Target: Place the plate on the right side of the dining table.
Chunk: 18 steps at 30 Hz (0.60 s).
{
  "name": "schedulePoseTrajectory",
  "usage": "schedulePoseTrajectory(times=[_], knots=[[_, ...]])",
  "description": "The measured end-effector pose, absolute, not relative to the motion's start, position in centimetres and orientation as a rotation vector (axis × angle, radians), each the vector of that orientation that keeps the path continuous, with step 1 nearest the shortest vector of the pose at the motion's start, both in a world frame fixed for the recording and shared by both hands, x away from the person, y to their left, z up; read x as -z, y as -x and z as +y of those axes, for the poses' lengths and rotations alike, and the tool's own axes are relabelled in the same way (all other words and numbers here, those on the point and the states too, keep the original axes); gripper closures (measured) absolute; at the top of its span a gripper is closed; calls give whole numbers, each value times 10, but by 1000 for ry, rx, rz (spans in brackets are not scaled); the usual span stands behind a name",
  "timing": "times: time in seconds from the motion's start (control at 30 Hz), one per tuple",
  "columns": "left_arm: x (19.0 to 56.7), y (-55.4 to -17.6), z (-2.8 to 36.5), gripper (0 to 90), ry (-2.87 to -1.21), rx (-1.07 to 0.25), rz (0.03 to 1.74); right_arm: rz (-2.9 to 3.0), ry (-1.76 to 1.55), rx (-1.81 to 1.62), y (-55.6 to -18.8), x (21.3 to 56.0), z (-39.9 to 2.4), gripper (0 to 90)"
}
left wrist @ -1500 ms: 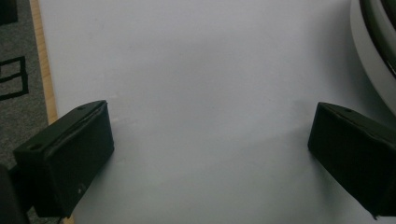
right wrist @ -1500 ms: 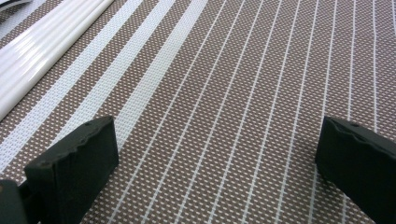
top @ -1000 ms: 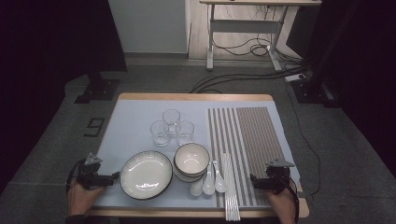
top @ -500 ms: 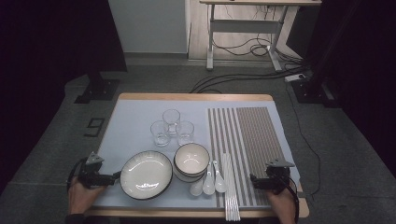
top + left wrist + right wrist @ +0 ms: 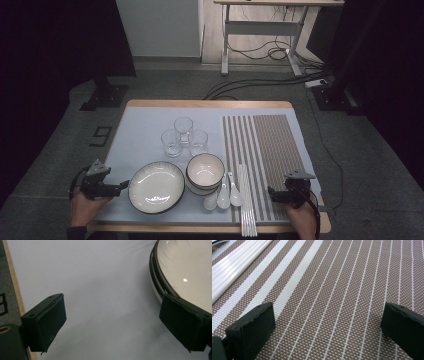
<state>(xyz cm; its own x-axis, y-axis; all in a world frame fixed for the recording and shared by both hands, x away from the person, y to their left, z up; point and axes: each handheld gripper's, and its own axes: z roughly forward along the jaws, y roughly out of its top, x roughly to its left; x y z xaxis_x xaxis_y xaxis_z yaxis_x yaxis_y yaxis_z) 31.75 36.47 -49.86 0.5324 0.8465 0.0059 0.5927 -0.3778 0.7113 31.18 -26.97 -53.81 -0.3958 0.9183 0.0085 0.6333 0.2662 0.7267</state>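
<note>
Plate (image 5: 156,186) beside open, level left claw (image 5: 123,187).

Right tool (image 5: 327,327) agape over striped mat (image 5: 342,285); white chopsticks (image 5: 234,262) upper left

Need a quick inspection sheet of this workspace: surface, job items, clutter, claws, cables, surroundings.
Surface: wooden table under pale blue cloth.
Job's things: white dark-rimmed plate beside the left claw.
Clutter: stacked white bowls, three clear glasses, white spoons, white chopsticks, brown striped placemat.
Grippers: left claw open, jaws just closing slightly, nothing between; right claw open over placemat.
Cables: black cables on floor.
Surroundings: desk frame, dark stands.
</note>
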Motion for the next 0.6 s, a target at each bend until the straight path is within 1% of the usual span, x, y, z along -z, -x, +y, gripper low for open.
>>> schedulePoseTrajectory(times=[0.13, 0.23, 0.4, 0.6], knots=[[490, -321, 361, 84, -2098, -481, 1138, 2126, -1404, -923, -312, 538, -270, 0], [484, -322, 360, 137, -2074, -468, 1112, 2128, -1404, -922, -312, 538, -270, 0], [475, -325, 355, 158, -2057, -443, 1074, 2128, -1404, -922, -312, 538, -270, 0], [470, -333, 343, 219, -2087, -421, 1029, 2128, -1404, -922, -312, 538, -270, 0]])
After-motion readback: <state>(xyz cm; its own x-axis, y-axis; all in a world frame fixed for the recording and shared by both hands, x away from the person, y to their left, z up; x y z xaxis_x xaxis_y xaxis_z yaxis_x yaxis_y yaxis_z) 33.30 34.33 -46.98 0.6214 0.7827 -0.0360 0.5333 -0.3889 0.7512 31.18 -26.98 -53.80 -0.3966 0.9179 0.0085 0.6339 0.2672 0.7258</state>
